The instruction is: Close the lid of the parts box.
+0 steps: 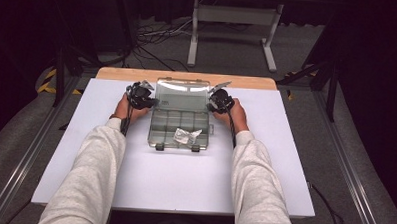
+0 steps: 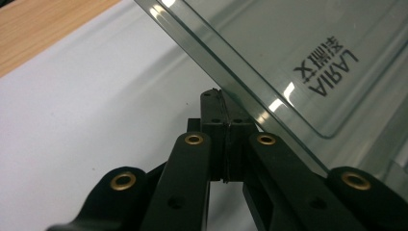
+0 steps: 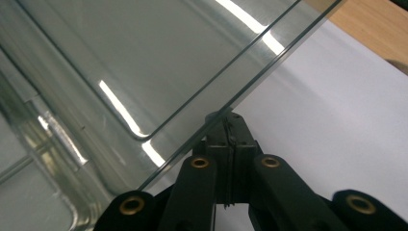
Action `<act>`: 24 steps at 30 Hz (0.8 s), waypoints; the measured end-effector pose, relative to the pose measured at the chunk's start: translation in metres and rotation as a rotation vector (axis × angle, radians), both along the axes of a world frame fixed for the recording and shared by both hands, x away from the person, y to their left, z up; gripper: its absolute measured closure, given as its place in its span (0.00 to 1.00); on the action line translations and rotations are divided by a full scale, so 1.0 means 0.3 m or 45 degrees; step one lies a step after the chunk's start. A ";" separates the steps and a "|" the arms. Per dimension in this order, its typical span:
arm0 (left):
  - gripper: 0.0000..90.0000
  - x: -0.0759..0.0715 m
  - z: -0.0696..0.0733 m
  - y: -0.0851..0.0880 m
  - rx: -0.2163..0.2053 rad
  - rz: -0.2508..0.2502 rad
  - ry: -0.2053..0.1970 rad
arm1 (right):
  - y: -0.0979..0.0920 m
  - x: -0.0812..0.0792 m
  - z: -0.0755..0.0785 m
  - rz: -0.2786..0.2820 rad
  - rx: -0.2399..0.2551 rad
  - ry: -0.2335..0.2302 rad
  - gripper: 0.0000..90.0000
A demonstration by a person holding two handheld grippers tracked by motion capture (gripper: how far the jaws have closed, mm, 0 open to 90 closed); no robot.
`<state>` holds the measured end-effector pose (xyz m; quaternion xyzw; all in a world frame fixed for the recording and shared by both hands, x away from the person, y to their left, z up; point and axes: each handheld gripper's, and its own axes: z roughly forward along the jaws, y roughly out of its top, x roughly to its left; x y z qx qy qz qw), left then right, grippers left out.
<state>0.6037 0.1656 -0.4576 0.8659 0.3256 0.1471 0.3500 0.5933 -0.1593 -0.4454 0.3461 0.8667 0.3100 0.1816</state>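
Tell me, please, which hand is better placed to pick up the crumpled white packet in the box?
Probably the right: the packet lies right of the box's middle, nearer the right gripper than the left gripper. Both are shut beside the lid.

Grey carpet floor (image 1: 308,51), white stand (image 1: 234,23), black cables (image 1: 156,33)

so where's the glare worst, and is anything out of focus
Left gripper view: white streaks on the clear lid, printed lettering sharp, near jaws slightly soft. Right gripper view: bright streaks along the lid's edge and panel. High view: dark surroundings, evenly lit white table, mild glare on the lid.
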 end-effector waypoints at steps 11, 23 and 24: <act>1.00 0.015 0.003 -0.011 -0.004 0.058 -0.058 | 0.004 0.014 -0.011 -0.061 0.040 -0.059 1.00; 1.00 0.013 0.072 -0.010 -0.083 0.114 -0.134 | -0.004 0.003 0.041 -0.090 0.126 -0.181 1.00; 1.00 0.012 0.079 -0.008 -0.085 0.118 -0.146 | -0.004 0.003 0.041 -0.090 0.126 -0.181 1.00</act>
